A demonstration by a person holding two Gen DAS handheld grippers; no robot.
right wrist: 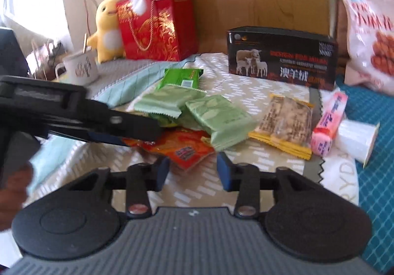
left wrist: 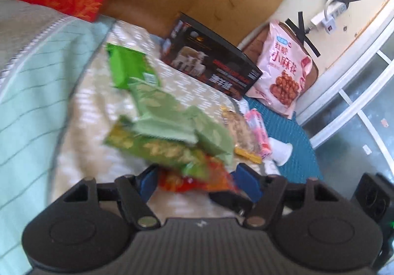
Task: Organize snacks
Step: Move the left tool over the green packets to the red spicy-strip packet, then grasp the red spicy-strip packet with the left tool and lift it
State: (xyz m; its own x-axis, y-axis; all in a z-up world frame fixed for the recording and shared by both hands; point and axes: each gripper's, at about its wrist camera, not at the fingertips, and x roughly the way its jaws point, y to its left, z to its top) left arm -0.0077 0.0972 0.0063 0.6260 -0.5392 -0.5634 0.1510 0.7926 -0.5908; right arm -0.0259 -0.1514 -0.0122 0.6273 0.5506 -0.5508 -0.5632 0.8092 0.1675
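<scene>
Snacks are lying in a loose heap on the patterned cloth (right wrist: 246,87). Left gripper (left wrist: 197,182) is sitting wide open, jaws straddling the red-orange packet (left wrist: 194,180), nothing gripped. Right gripper (right wrist: 193,170) is also gaping wide, hovering just short of the same packet's corner (right wrist: 189,151). My read: left should be closing on the packet's edge only, keeping clear of the pale green packs (right wrist: 216,117) overlapping it, or the pile drags along. Further right, peanut bar (right wrist: 285,122) and pink roll (right wrist: 330,119) are lying separately. Containers: red gift bag (right wrist: 152,26) is standing behind, contents hidden; black box (right wrist: 280,58) is closed; white cup (right wrist: 357,137) is tipped on its side, apparently empty.
</scene>
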